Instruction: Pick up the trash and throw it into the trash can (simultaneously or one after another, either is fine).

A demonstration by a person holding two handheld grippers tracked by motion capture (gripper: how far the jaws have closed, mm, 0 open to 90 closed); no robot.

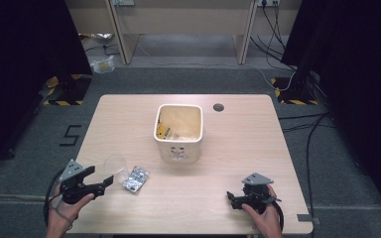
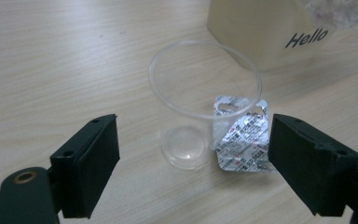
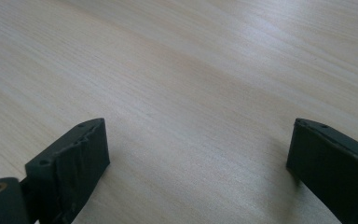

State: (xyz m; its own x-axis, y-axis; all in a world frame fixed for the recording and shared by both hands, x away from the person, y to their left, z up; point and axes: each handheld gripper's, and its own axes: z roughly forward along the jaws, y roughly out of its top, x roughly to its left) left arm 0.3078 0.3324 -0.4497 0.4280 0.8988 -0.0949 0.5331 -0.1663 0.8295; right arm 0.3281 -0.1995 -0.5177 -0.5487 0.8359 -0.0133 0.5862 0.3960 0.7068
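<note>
Left gripper view: clear cup [image 2: 200,107] just ahead of wide-apart left claw [image 2: 193,163], untouched.

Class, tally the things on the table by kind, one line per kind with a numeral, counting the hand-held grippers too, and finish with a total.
Clear plastic cup: 1
Foil blister pack: 1
Cream bin: 1
Grippers: 2, left gripper and right gripper
Total: 5

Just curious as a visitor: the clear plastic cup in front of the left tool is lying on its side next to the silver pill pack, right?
Not quite. The cup stands upright, mouth up, as the left gripper view shows. It is indeed beside the pill pack, ahead of the open left tool.
</note>
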